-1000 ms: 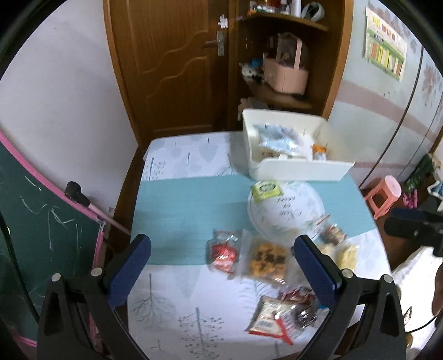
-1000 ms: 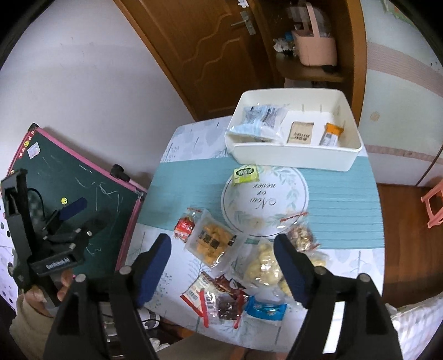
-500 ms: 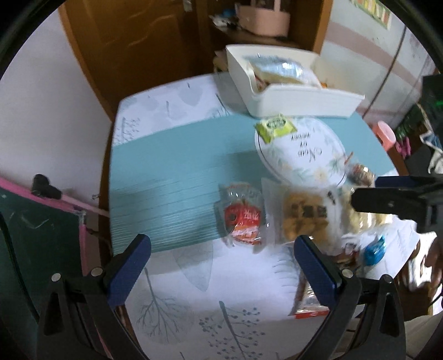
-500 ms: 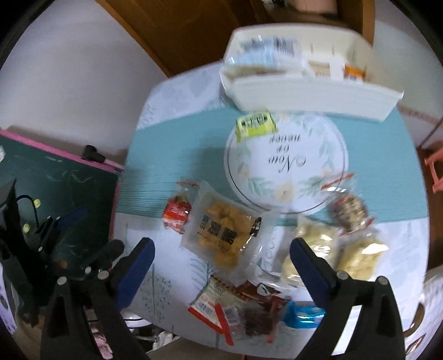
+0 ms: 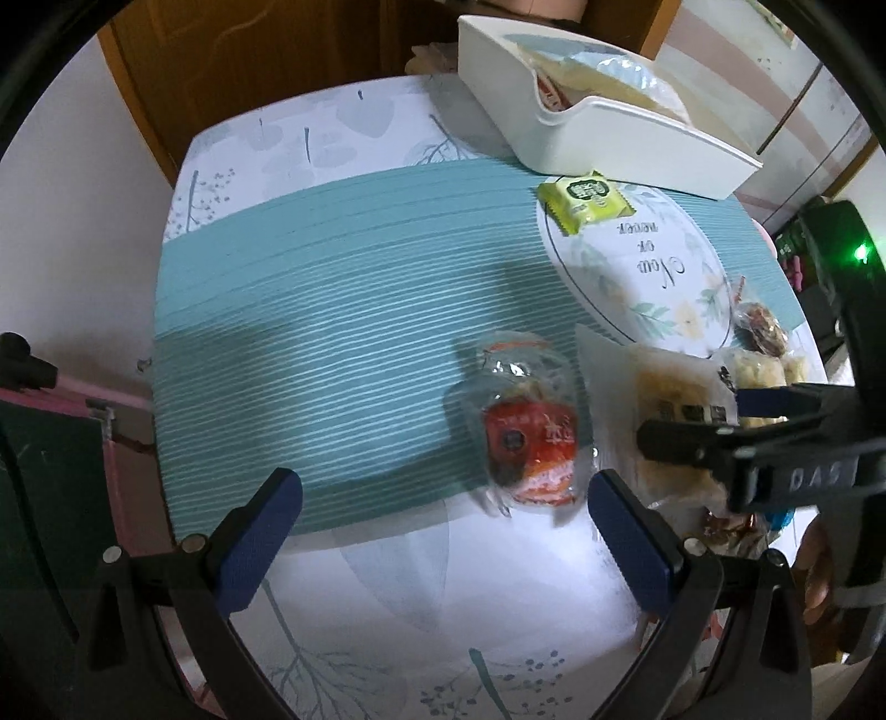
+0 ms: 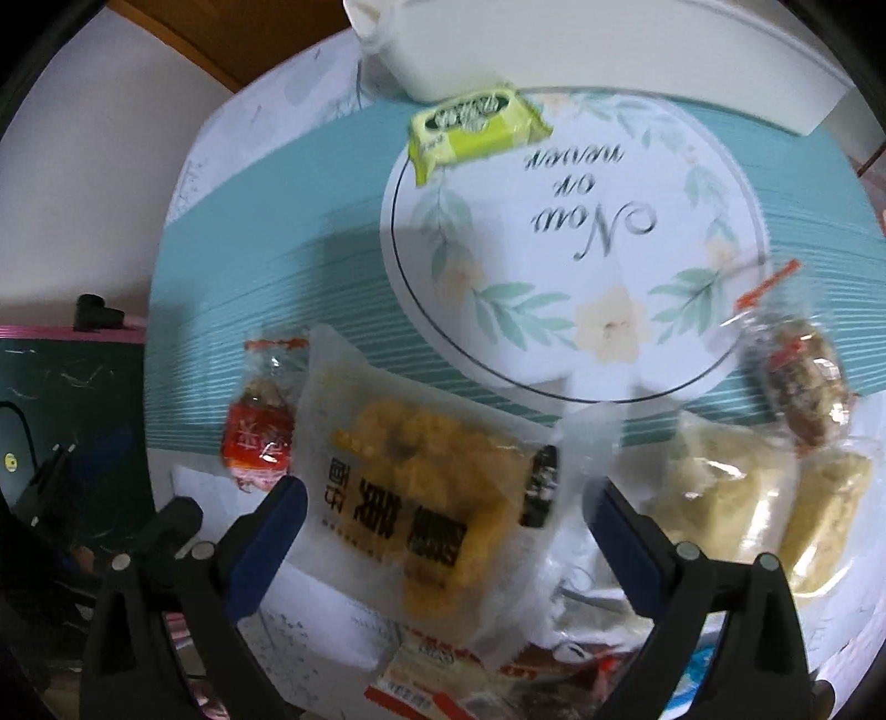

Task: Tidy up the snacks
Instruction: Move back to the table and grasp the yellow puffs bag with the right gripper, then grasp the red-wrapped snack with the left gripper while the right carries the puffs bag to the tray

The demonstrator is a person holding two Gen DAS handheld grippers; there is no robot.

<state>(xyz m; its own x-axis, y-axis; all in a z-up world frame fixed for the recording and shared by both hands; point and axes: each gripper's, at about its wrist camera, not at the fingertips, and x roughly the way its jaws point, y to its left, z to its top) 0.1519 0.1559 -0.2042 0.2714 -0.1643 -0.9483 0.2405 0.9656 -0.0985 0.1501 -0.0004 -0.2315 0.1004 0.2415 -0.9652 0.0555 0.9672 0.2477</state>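
Snack packets lie on the table. My left gripper [image 5: 443, 526] is open and empty, low over the cloth, with a red snack packet [image 5: 526, 437] just ahead of its right finger. My right gripper [image 6: 443, 520] is open and straddles a large clear packet of yellow biscuits [image 6: 426, 471]; it shows at the right in the left wrist view [image 5: 686, 412]. The red packet [image 6: 260, 432] lies left of the biscuits. A green packet [image 6: 476, 124] [image 5: 584, 194] lies near the white bin [image 5: 581, 127], which holds several packets.
Pale yellow cake packets [image 6: 736, 498] and a dark nut packet [image 6: 803, 382] lie at the right. More wrappers [image 6: 443, 670] lie at the near table edge. A green chalkboard [image 5: 39, 498] stands left of the table. A brown door [image 5: 266, 50] is behind.
Both grippers have dropped toward the table and moved in on the snacks. The right gripper now spans the biscuit packet; the left is close behind the red packet.
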